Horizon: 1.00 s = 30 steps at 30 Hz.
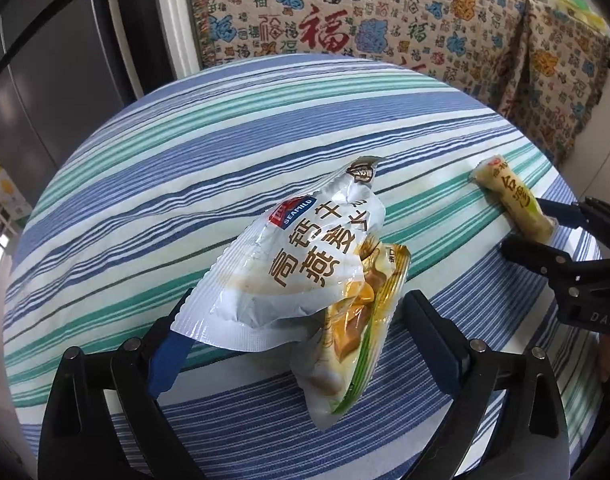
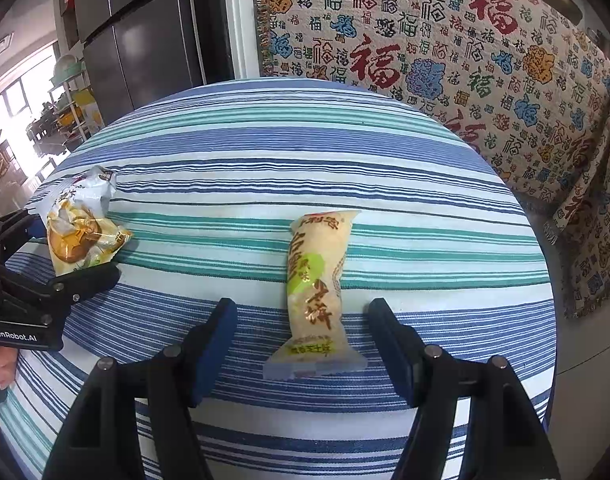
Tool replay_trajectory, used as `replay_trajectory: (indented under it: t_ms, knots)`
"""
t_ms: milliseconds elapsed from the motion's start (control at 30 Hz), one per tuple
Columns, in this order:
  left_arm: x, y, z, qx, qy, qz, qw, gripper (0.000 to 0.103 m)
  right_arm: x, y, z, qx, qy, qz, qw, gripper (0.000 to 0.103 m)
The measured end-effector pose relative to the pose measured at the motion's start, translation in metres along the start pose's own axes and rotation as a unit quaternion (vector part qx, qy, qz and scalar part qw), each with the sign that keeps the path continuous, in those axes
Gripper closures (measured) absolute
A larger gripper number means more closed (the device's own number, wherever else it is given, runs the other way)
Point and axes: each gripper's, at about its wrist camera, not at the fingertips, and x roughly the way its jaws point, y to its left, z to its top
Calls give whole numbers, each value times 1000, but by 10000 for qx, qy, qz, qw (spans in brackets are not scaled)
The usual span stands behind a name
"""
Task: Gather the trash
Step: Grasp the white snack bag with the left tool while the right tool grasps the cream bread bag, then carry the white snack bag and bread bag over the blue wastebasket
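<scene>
Here, a round table under a striped cloth in blue, teal and white, with two pieces of snack packaging on top. Behind, a cream fabric throw printed with red, blue and orange characters, draped over furniture; to the left, a dark refrigerator.

Left gripper: jaws spread wide, blue pads on either side of a crumpled white oatmeal packet, with no clear press on it. Packet partly lifted and folded, long axis slanting from the lower end near the camera up toward the far right, torn top corner pointing away. Yellow and green print on its lower half. In the right wrist view, the same packet at the left edge of the table, between those black fingers.

Right gripper: jaws parted about midway, not touching anything. Between the pads, flat on the cloth, a long pale yellow snack bar wrapper. Long axis nearly straight away from the camera, crossing the stripes, crimped near end closest to the gripper, far end tipped slightly right. Gap visible on both sides of the wrapper.

Part of a hand under the left gripper body, at the left edge of the right wrist view.
</scene>
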Motion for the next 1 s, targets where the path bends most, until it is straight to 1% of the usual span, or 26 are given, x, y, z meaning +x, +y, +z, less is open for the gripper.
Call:
replay_trajectory:
  t_ms: [267, 400, 433, 467, 500, 533, 567, 600, 633, 667, 733, 833, 900, 1000]
  knots:
    - [0, -1, 0, -5, 3, -7, 10000, 4, 0, 0, 0, -4, 26, 1, 10000, 33]
    - [0, -1, 2, 18, 34, -72, 10000, 5, -1, 0, 3, 12, 216, -37, 9998, 34]
    - [-1, -1, 4, 25, 30, -97, 9999, 9, -3, -2, 4, 44, 237, -36, 9997, 34]
    - [-4, 0, 5, 24, -9, -174, 9998, 16, -5, -4, 4, 74, 207, 8, 9998, 34]
    - [-7, 0, 6, 27, -59, -283, 9996, 19, -7, -5, 4, 101, 171, 56, 9998, 40]
    - [-10, 1, 7, 37, -117, -365, 9993, 28, -9, -7, 4, 140, 138, 114, 9997, 74]
    - [-14, 1, 8, 55, -185, -440, 9988, 45, -8, -8, 5, 183, 193, 216, 9994, 74]
    - [-18, 0, 9, 63, -241, -481, 9985, 55, -9, -10, 5, 288, 182, 302, 9990, 76]
    - [-22, -1, 11, 69, -292, -520, 9982, 64, -12, -13, 6, 387, 145, 335, 9986, 78]
    - [-25, -2, 12, 72, -357, -545, 9979, 69, -17, -15, 6, 401, 102, 348, 9985, 79]
    - [-33, -7, 16, 119, -473, -630, 9968, 74, -31, -20, 7, 404, -1, 377, 9985, 80]
    - [-45, -26, 22, 216, -610, -889, 9939, 76, -58, -38, 2, 588, -161, 402, 9973, 80]
    - [-54, -49, 27, 370, -645, -1133, 9908, 76, -77, -55, -4, 704, -249, 318, 9967, 80]
    - [-69, -95, 35, 709, -712, -1457, 9842, 76, -107, -89, -19, 957, -342, 55, 9948, 80]
